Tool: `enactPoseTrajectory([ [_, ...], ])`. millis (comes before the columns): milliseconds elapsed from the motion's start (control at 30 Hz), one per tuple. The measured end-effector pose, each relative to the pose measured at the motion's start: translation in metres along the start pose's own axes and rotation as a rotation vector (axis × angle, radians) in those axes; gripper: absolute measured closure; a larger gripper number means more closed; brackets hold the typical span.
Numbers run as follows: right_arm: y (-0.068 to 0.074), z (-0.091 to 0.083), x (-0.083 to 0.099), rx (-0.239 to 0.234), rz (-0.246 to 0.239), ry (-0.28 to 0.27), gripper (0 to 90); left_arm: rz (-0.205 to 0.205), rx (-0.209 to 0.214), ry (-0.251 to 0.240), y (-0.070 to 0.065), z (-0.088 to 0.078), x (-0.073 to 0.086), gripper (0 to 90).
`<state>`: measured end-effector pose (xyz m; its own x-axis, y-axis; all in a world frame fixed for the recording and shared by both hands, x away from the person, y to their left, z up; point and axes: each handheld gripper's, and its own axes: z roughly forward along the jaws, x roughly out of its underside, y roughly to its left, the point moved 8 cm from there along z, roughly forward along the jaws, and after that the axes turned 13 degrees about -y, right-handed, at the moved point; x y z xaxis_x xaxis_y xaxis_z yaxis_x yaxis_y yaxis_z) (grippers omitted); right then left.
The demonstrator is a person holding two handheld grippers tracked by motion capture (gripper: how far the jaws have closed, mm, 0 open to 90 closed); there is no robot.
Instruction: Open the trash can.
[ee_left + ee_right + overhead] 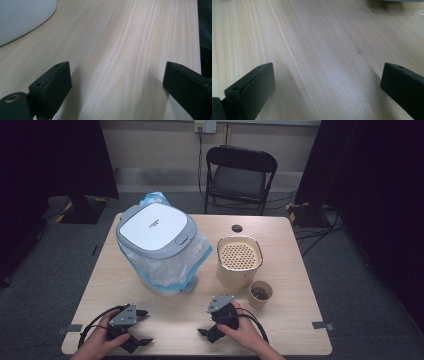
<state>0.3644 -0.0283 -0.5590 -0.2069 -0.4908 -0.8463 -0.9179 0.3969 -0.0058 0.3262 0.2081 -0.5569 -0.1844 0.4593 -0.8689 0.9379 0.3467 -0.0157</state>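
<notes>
Both black two-jaw grippers, left gripper (142, 326) and right gripper (204, 321), rest wide apart and empty on the pale wooden table (300, 320) (nothing started), grey-lidded white bin (156, 231) untouched ahead.

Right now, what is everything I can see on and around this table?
Bin: one, white with a grey-edged lid and a clear, blue-trimmed bag liner, table's left half.
Beige container: one, top full of holes, right of the bin.
Paper cup: one, brown, something dark inside, in front of the container.
Table: one, light wood.
Chair: one, black, behind the table.
Tape marks: two, grey, at the near corners.
Left gripper: one, black, open, near left edge.
Right gripper: one, black, open, near centre.
Hands: two, one holding each gripper.
</notes>
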Motion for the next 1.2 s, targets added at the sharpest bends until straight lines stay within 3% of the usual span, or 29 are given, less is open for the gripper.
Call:
enactPoseTrajectory([
  [100,-0.001,0.001,0.000,-0.001,-0.002,-0.001,0.0,-0.001,0.001,0.000,0.000,0.000,0.000,7.4],
  [267,-0.004,0.001,-0.002,-0.045,-0.026,0.034,0.5,-0.003,0.005,0.004,0.000,0.000,0.000,6.9],
  [400,-0.009,-0.002,-0.007,-0.054,-0.017,0.043,16.5,-0.003,0.005,0.004,0.000,0.000,0.000,6.9],
  [900,-0.016,-0.022,-0.025,-0.090,-0.010,0.084,14.7,-0.002,0.004,0.004,0.000,0.000,0.000,6.9],
  [1200,-0.014,-0.029,-0.048,-0.107,-0.049,0.085,15.0,-0.002,0.005,0.004,0.000,0.000,0.000,6.8],
])
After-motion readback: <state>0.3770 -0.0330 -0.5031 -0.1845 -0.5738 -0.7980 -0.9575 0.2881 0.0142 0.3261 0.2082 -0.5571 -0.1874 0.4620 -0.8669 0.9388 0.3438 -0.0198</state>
